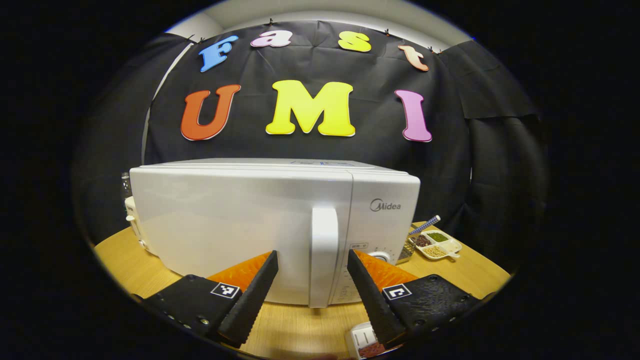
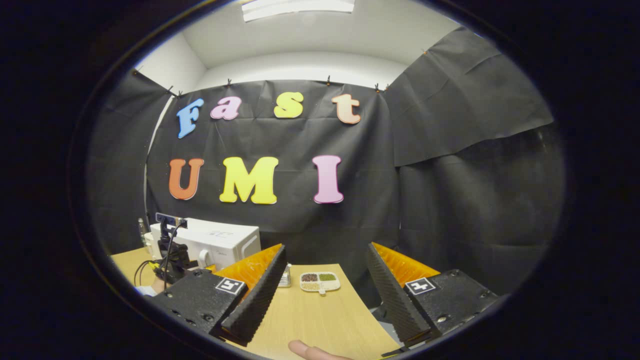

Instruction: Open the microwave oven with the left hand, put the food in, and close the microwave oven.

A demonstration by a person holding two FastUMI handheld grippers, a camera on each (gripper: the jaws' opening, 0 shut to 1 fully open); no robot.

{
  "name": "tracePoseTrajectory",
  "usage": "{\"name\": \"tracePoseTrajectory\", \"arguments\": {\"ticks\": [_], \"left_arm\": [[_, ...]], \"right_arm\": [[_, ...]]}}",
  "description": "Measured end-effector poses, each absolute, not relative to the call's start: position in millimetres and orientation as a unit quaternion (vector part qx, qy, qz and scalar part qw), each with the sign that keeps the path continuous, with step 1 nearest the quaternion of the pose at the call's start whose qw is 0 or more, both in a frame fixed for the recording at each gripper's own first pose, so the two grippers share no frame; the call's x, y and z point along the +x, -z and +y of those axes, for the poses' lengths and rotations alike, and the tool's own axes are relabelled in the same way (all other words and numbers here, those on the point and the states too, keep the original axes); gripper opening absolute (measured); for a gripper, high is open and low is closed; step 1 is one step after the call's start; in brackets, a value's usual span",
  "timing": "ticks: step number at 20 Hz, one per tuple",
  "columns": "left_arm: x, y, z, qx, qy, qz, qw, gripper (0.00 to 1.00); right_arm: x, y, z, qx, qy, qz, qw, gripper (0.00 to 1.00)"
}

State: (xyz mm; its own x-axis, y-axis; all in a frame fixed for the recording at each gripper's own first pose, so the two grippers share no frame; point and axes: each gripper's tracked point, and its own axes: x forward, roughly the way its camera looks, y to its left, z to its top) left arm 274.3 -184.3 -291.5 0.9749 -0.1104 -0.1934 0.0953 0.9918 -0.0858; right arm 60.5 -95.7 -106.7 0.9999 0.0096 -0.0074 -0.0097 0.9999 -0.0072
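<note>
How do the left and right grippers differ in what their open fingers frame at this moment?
The left gripper faces the closed microwave, its fingers straddling the white door handle without pressing it. The right gripper points over bare wooden table, with the divided snack dish farther off between its fingers. Both are open and hold nothing.

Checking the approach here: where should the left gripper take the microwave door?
By the upright white handle at the door's right edge, straight from the front. It stands proud between the open left gripper fingers, so closing across its width should hold.

small white container (image 1: 362, 342) is cut off behind the hand-held gripper (image 1: 312, 285).
</note>
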Motion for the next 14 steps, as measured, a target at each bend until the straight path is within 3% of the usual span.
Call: {"name": "tracePoseTrajectory", "arguments": {"ticks": [3,5,6,7,8,10,11,13,14], "left_arm": [[276.5,298.0,-197.6,-0.062,0.076,0.107,0.989,0.67],[273.3,301.3,-205.5,-0.044,0.091,0.113,0.988,0.27],[272.5,304.2,-204.3,-0.032,0.090,0.117,0.989,0.26],[271.5,306.5,-202.9,-0.029,0.091,0.122,0.988,0.10],[270.4,306.0,-202.7,-0.033,0.096,0.124,0.987,0.21],[263.2,306.9,-203.8,-0.052,0.107,0.136,0.984,0.21],[259.7,306.3,-203.2,-0.059,0.109,0.137,0.983,0.22],[252.9,305.5,-202.4,-0.051,0.110,0.130,0.984,0.22],[252.1,303.7,-202.1,-0.043,0.109,0.123,0.986,0.22]], "right_arm": [[61.3,108.3,-95.4,-0.004,-0.004,0.009,1.000,0.95],[59.8,107.6,-93.4,-0.005,-0.006,0.010,1.000,0.95],[58.3,108.0,-91.8,-0.005,-0.007,0.012,1.000,0.95],[57.1,107.4,-90.4,-0.005,-0.009,0.014,1.000,0.95],[54.7,107.4,-89.4,-0.005,-0.009,0.015,1.000,0.95],[51.0,105.1,-89.6,-0.008,-0.009,0.014,1.000,0.95],[49.2,104.4,-90.7,-0.008,-0.006,0.013,1.000,1.00],[44.9,102.7,-89.3,-0.006,-0.005,0.013,1.000,0.95],[41.9,101.7,-86.8,-0.005,-0.008,0.012,1.000,1.00]]}}
